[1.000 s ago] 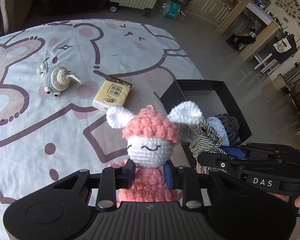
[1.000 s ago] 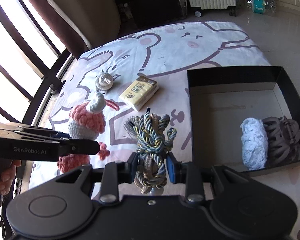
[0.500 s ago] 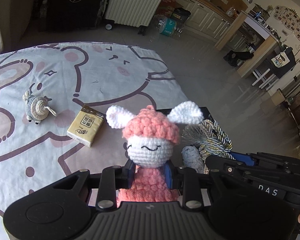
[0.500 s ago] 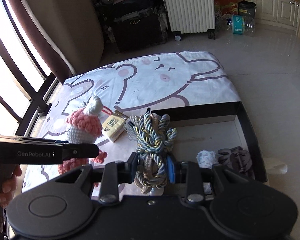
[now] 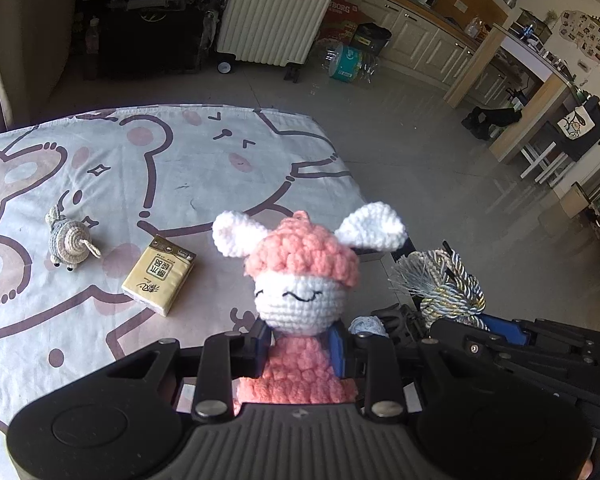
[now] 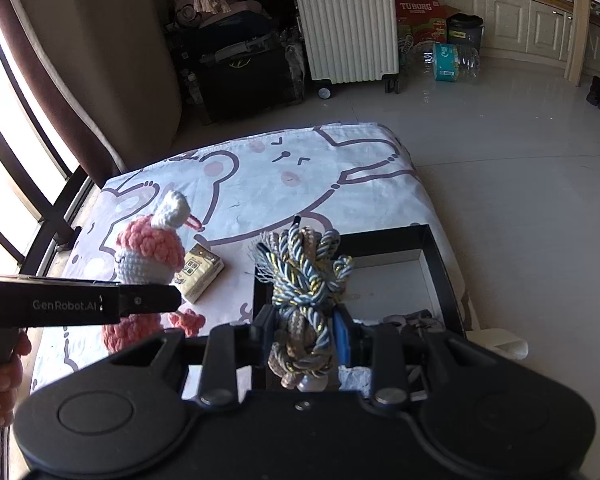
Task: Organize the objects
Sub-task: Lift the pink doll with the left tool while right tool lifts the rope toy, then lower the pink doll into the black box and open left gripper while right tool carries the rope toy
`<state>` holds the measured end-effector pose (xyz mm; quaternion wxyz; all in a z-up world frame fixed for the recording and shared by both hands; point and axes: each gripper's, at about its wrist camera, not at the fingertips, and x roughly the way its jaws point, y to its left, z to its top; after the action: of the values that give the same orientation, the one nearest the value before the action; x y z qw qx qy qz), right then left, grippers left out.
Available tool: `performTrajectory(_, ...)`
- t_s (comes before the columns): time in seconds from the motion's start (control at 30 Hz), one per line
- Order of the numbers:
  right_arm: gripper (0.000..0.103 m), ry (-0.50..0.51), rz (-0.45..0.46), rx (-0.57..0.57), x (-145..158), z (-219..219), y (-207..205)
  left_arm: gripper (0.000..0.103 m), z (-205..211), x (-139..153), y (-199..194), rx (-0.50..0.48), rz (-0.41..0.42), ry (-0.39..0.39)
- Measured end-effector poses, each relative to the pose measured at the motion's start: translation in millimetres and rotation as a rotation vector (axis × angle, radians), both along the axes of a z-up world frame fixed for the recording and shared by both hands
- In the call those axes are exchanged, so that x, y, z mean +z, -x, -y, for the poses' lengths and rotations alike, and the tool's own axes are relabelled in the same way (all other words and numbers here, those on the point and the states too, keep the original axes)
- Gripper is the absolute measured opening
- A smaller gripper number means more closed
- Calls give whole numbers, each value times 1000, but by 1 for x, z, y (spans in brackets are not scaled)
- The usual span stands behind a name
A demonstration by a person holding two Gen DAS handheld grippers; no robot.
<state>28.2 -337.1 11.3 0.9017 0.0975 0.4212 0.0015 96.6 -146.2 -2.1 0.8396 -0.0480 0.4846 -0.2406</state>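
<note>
Presently, the left gripper (image 5: 300,346) had its jaws pinched on the body of a pink-and-white crocheted bunny doll (image 5: 306,276), its head standing up beyond the fingertips. The right gripper (image 6: 304,332) was clamped on a bundle of twisted blue, grey and gold cord (image 6: 306,280), likewise raised. Ahead of and below the right jaws lay the open black cardboard box (image 6: 440,264), which already held a pale blue knitted piece (image 5: 366,325) and a dark item. Left of the left jaws, a small grey crocheted snail (image 5: 70,242) and a yellow tissue packet (image 5: 159,276) lay on the cartoon-printed cloth (image 5: 188,168). Judged roughly half complete: two items boxed, two in hand, two uncollected.
</note>
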Motion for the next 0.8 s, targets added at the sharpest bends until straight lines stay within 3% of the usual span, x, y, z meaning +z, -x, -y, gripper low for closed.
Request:
performTrajectory(0.4,32,8,12,-60,0,31,1,31,51,-4,-21,14,42,75)
performTrajectory(0.53,32,8,12,-84,-5,40,3,31,63,-30,-23,32,-19,121)
performTrajectory(0.8,32,-22,-3,-113,-24,56,20,31,78,-78,-20,72,-127,136)
